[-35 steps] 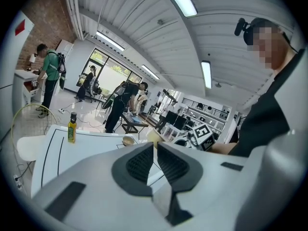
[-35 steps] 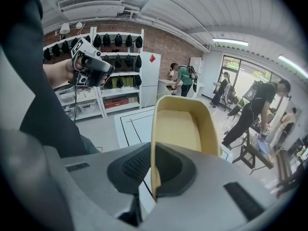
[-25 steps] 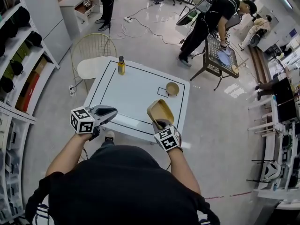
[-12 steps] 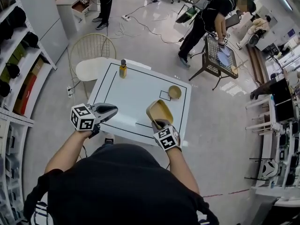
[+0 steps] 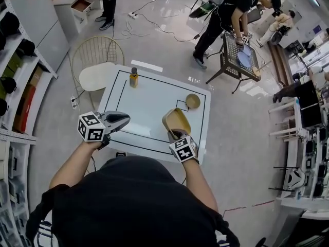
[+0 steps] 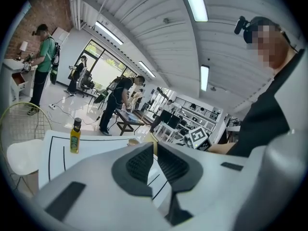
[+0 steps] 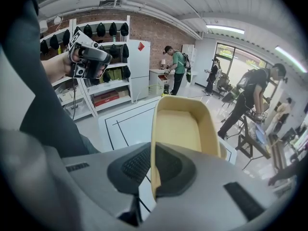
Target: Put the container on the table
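Keeping the left tool (image 5: 125,120) closed, empty. Gripping the yellow container (image 5: 176,120) by its thin near rim with the right tool (image 5: 175,133), up over the tabletop's (image 5: 149,102) near edge. Probably light, stiff, slippery; best held by the rim.

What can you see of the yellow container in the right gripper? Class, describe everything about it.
The container is a pale yellow tub with rounded corners. It looks like thin plastic, and it is open-topped and empty. The right gripper is shut on its near wall, one pad inside and one outside. It hangs tilted above the near part of the white table and touches nothing else.
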Available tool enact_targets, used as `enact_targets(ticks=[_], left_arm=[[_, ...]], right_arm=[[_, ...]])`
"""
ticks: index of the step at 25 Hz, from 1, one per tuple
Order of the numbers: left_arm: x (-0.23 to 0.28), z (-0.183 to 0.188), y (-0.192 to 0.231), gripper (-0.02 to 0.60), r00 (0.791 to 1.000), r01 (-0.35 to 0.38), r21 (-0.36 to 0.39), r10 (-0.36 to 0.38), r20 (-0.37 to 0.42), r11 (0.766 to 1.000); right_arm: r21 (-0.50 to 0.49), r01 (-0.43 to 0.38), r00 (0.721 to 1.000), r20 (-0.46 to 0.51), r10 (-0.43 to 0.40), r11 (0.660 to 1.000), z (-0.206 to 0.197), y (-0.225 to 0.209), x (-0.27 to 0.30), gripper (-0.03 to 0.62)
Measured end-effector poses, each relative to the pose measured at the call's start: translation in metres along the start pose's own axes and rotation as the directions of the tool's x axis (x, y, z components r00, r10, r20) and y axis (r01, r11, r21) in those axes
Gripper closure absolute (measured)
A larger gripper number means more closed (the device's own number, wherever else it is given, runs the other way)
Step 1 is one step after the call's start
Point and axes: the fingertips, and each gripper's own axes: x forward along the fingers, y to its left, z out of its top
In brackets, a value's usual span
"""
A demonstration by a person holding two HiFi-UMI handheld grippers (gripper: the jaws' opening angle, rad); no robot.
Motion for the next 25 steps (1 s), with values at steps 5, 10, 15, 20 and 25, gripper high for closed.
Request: enact_targets(ticks=[5, 10, 15, 20, 25], left_arm=[[0.004, 0.009, 0.021, 0.551, 1.000, 0.006, -0.001, -0.006, -0.009, 1.000], [0.009, 0.020, 0.036, 0.551, 1.000, 0.010, 0.002, -0.010, -0.016, 1.000], [0.007, 0.021, 0.050, 0.551, 1.000, -0.003, -0.010, 0.003, -0.025, 1.000], [0.007, 0.023, 0.060, 0.551, 1.000, -0.006, -0.017, 0.006, -0.028, 1.000], [0.010, 0.024, 0.063, 0.551, 1.000, -0.001, -0.018, 0.000, -0.030, 1.000]], right_arm=[[0.017, 0.005, 1.000, -0.011, -0.005, 1.000, 0.008, -0.010, 0.015, 0.582], [0.026, -0.007, 1.000, -0.015, 0.008, 1.000, 0.016, -0.018, 0.029, 0.582], [0.024, -0.014, 1.000, -0.017, 0.014, 1.000, 0.023, -0.023, 0.039, 0.582], [0.026, -0.019, 1.000, -0.016, 0.019, 0.999, 0.030, -0.027, 0.048, 0.582], [0.031, -0.019, 0.999, -0.029, 0.020, 0.999, 0.031, -0.028, 0.051, 0.582]])
